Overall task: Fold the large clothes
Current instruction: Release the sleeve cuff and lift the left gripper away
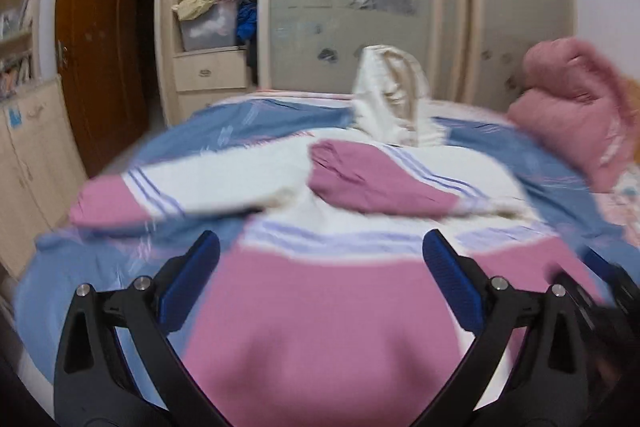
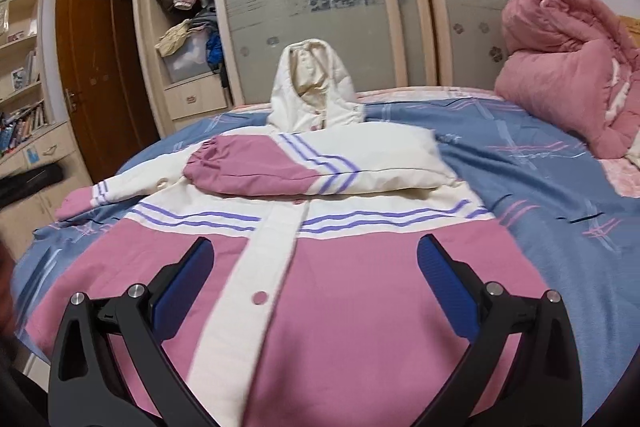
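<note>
A pink and white hooded jacket (image 2: 360,307) with purple stripes lies flat on the bed, front up. Its hood (image 2: 316,87) stands up at the far end. Its right sleeve (image 2: 304,163) is folded across the chest; the left sleeve (image 2: 120,191) sticks out to the left. My right gripper (image 2: 316,267) is open above the jacket's lower pink part, holding nothing. In the left wrist view, which is blurred, my left gripper (image 1: 320,259) is open above the jacket (image 1: 320,327), the folded sleeve (image 1: 372,179) and the hood (image 1: 392,95) beyond it.
The bed has a blue patterned sheet (image 2: 560,207). A rolled pink quilt (image 2: 568,75) lies at the far right. A wardrobe with sliding frosted doors (image 2: 320,7) stands behind the bed, with an open section of clothes (image 2: 188,7) and a brown door (image 2: 96,67) at left.
</note>
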Demonstrator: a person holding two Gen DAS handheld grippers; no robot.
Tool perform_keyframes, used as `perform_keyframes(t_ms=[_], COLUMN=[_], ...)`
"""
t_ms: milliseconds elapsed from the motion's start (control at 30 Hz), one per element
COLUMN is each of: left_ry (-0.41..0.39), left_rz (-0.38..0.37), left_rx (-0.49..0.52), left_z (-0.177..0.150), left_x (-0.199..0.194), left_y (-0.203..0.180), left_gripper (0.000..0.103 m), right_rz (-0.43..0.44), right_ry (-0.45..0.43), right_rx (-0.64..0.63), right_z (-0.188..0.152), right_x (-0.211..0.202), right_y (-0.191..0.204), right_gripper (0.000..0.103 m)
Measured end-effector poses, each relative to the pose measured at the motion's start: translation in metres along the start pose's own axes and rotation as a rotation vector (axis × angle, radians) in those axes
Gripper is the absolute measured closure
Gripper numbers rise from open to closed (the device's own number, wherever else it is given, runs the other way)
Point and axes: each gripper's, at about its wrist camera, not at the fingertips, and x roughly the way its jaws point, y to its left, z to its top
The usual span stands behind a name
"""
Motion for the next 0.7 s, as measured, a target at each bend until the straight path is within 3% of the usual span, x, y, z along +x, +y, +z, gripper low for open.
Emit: perform_keyframes(t_ms=[100,167,267,433,700], left_ry=[-0.079,-0.089,-0.019,-0.039,-0.048], left_rz=[0.054,0.101,0.044,0.034,0.010], left_rx=[-0.003,-0.016,0.021,0.031,0.036], left_z=[-0.035,-0.053,-0.060,-0.062,-0.059], left_x=[-0.029,-0.030,-0.020,-0.030,-0.040], left_y=[-0.003,-0.003,-0.008,0.000,0.003], left_gripper=[0.002,0.002,0.002,0.002,0.002], right_rz=[-0.029,-0.063,-0.110,-0.161,-0.174], right_ry=[-0.001,-0.001,0.009,-0.020,-0.053], right_rx=[-0.017,-0.024,-0.034,-0.049,-0.049], right_z=[-0.005,-0.010,-0.018,-0.024,-0.036], right_x=[-0.011,-0.020,-0.032,-0.058,-0.082], right_y=[-0.008,-0.014,-0.019,-0.021,-0.021], right_gripper=[0.001,0.001,0.001,0.001,0.001])
